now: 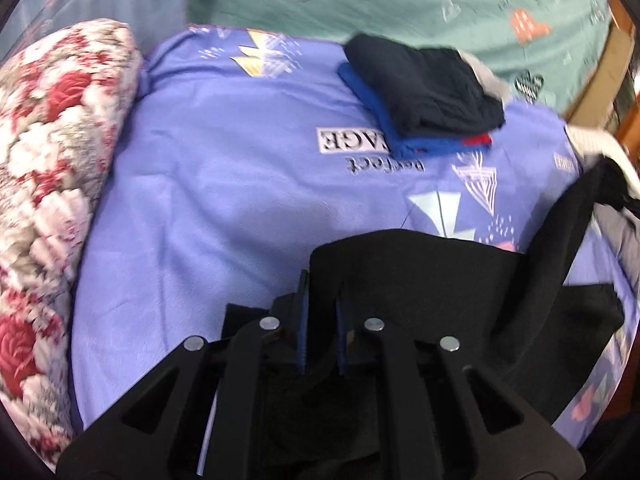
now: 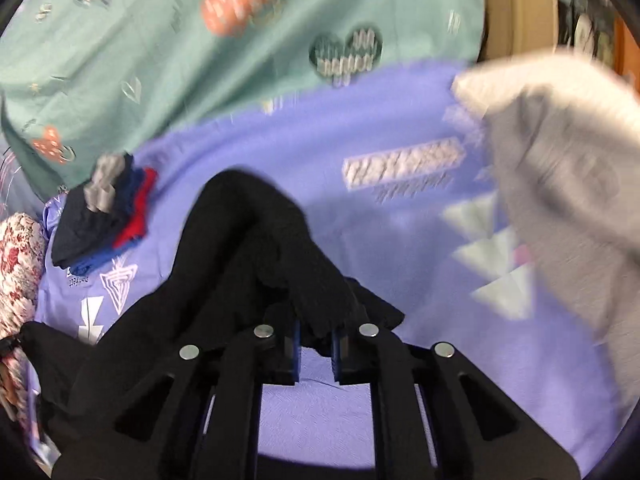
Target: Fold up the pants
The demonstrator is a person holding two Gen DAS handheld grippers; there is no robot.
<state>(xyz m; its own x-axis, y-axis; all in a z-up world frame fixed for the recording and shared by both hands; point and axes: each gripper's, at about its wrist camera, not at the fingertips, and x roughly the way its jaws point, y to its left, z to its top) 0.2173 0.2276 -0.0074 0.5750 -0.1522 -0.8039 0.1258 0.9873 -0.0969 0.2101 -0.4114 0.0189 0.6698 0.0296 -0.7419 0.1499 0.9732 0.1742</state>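
The black pants hang between both grippers above a purple printed sheet. My left gripper is shut on a fold of the black fabric, which drapes over its fingers and trails right. In the right wrist view my right gripper is shut on another bunched part of the black pants, which rise ahead of the fingers and fall away to the left. The view is motion-blurred.
A stack of folded dark navy, blue and red clothes lies on the sheet; it also shows in the right wrist view. A floral quilt lies at the left. A grey-white garment lies at the right. A green sheet lies beyond.
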